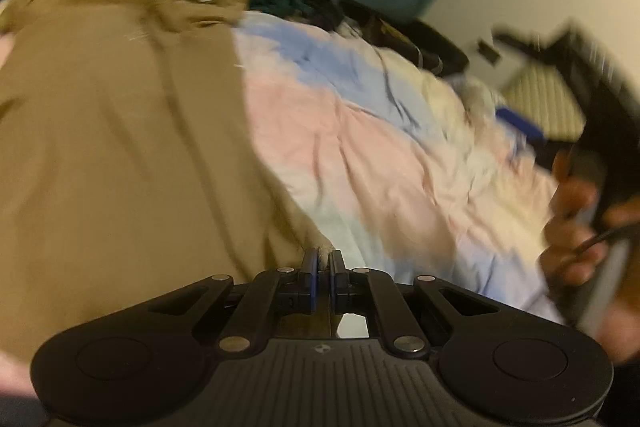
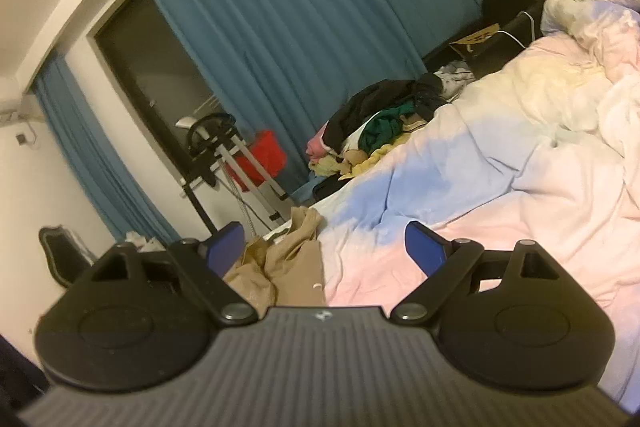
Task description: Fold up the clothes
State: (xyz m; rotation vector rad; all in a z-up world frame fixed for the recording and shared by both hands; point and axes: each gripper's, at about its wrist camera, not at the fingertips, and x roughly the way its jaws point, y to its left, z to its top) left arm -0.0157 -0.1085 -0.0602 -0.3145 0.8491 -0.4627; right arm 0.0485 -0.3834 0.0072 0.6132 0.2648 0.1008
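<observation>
The tan garment (image 1: 120, 147) was spread on the bed (image 1: 380, 155), apparently pinched at its near edge by the left gripper's (image 1: 323, 259) closed jaws. The right gripper (image 2: 324, 251), jaws wide, held nothing, the garment's bunched end lying just ahead.

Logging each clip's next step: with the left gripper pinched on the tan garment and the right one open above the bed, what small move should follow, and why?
Probably bring the open right gripper down onto the tan garment's bunched free edge and close. The left gripper is shut on one edge only, so a fold likely needs a second hold.
</observation>
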